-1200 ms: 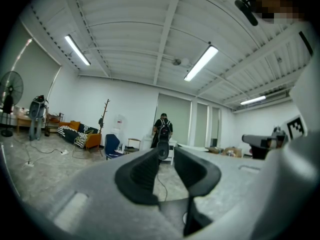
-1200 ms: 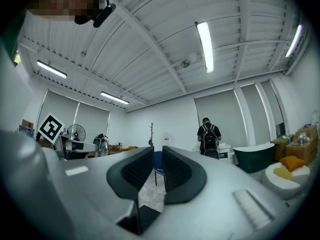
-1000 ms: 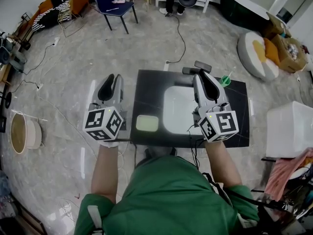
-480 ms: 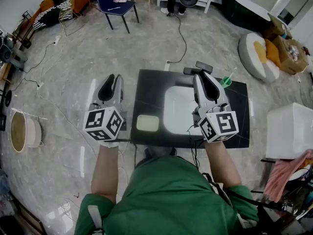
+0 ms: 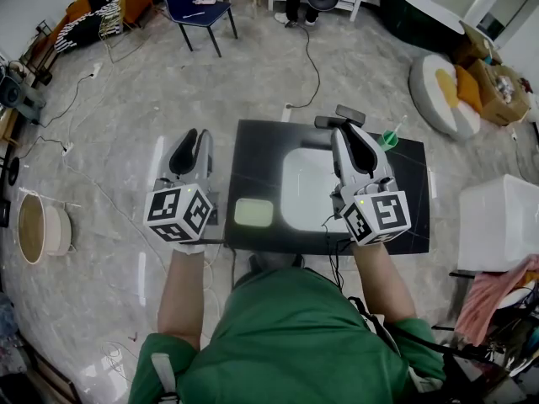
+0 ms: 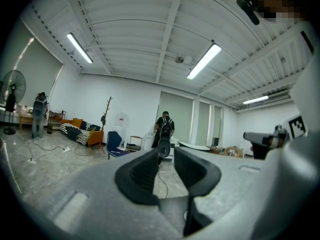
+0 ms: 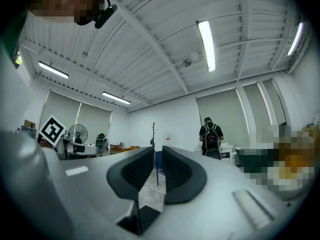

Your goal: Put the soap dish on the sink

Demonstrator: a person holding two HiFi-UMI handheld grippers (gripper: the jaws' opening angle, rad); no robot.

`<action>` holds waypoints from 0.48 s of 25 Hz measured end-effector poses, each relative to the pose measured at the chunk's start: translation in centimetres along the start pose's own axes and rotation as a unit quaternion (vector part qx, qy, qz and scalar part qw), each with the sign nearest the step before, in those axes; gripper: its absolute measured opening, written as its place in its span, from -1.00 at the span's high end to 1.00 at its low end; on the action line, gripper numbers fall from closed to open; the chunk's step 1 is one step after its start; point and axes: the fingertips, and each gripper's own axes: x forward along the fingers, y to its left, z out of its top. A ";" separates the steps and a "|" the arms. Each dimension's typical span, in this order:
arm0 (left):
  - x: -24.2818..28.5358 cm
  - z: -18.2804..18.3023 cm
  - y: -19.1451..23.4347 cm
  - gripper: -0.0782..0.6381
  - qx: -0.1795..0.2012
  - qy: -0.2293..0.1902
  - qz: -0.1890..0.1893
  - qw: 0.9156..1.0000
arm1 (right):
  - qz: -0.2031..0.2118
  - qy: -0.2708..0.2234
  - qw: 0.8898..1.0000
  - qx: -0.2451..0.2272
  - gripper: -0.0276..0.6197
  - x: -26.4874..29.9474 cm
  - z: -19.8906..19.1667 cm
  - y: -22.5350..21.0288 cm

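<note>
One big black sink top (image 5: 253, 146) sits right in front of me, with the white basin (image 5: 305, 194) set into its middle. My left gripper (image 5: 197, 135) hovers off the left edge and my right gripper (image 5: 349, 127) hangs over the basin's right side. Both are aimed out at the room, jaws slightly apart with nothing between them. The soap dish (image 5: 253, 212) lies flat on the black top at the near left, just beside the basin and well apart from either gripper. So to me this looks pretty much done: dish is on the sink and I'm holding nothing.
</note>
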 end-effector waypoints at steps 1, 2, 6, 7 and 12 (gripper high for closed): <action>0.0 -0.1 0.0 0.51 0.000 0.001 0.000 1.000 | 0.001 -0.001 1.000 -0.001 0.76 0.0 0.0 0.0; 0.0 -0.1 0.0 0.51 0.000 0.001 0.000 1.000 | 0.001 -0.001 1.000 -0.001 0.76 0.0 0.0 0.0; 0.0 -0.1 0.1 0.51 0.000 0.002 0.000 1.000 | 0.002 -0.001 1.000 0.000 0.76 0.1 0.0 0.1; 0.0 -0.1 0.2 0.51 0.000 0.003 0.000 1.000 | 0.002 -0.001 1.000 -0.001 0.76 0.2 0.1 0.2; -0.1 -0.3 0.3 0.51 0.000 0.003 0.000 1.000 | -0.002 0.002 1.000 0.002 0.76 0.1 0.0 0.4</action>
